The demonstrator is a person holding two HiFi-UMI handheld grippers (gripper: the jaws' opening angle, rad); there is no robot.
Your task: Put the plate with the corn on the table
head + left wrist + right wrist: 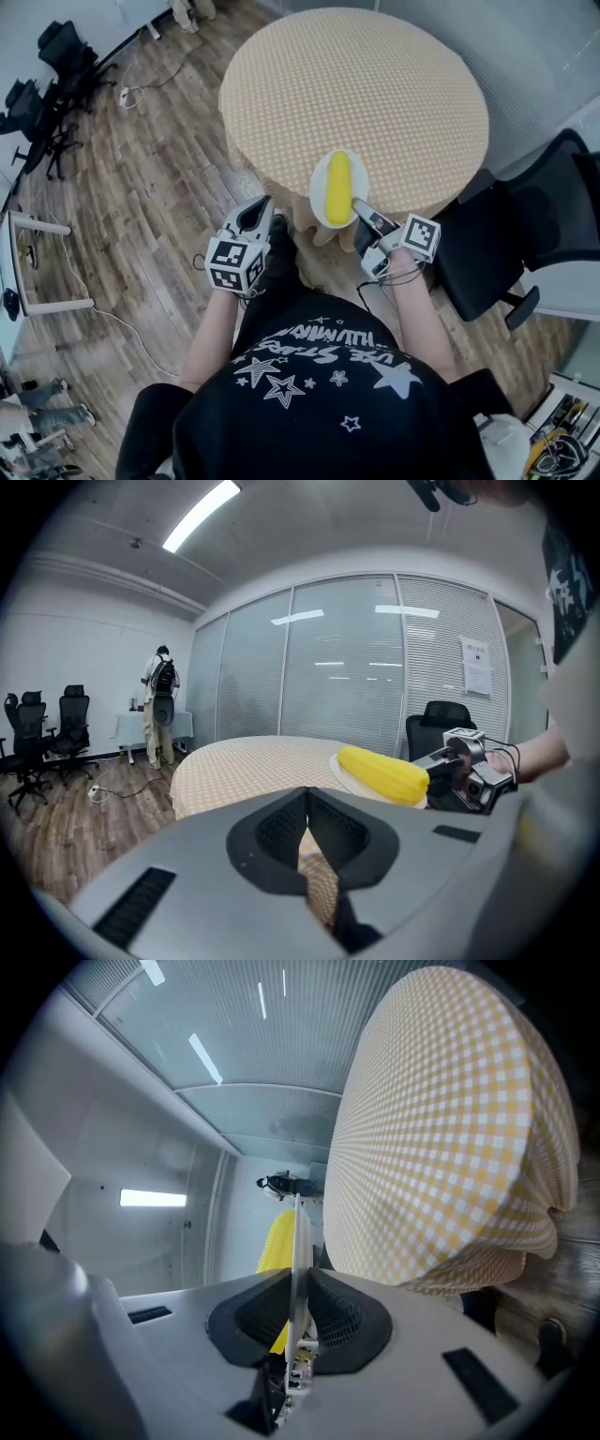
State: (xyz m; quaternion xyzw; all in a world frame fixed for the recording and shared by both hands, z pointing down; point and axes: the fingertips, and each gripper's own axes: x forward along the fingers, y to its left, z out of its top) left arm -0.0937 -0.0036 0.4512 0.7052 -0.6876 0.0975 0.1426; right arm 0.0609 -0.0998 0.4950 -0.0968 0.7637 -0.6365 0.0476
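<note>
A white plate (322, 192) carrying a yellow corn cob (338, 186) hangs at the near edge of the round table (375, 84), which wears a yellow checked cloth. My right gripper (360, 208) is shut on the plate's near right rim. In the right gripper view the plate (300, 1232) runs edge-on between the jaws of the right gripper (298, 1283), with the corn (275, 1239) to its left. Whether the plate touches the cloth I cannot tell. My left gripper (260, 208) is shut and holds nothing, left of the plate. The left gripper view shows the left gripper (306, 803) and the corn (382, 772).
A black office chair (525, 225) stands close to the table's right side. More black chairs (47, 84) and a cable lie on the wooden floor at far left. A person (159, 705) stands far off by a glass wall.
</note>
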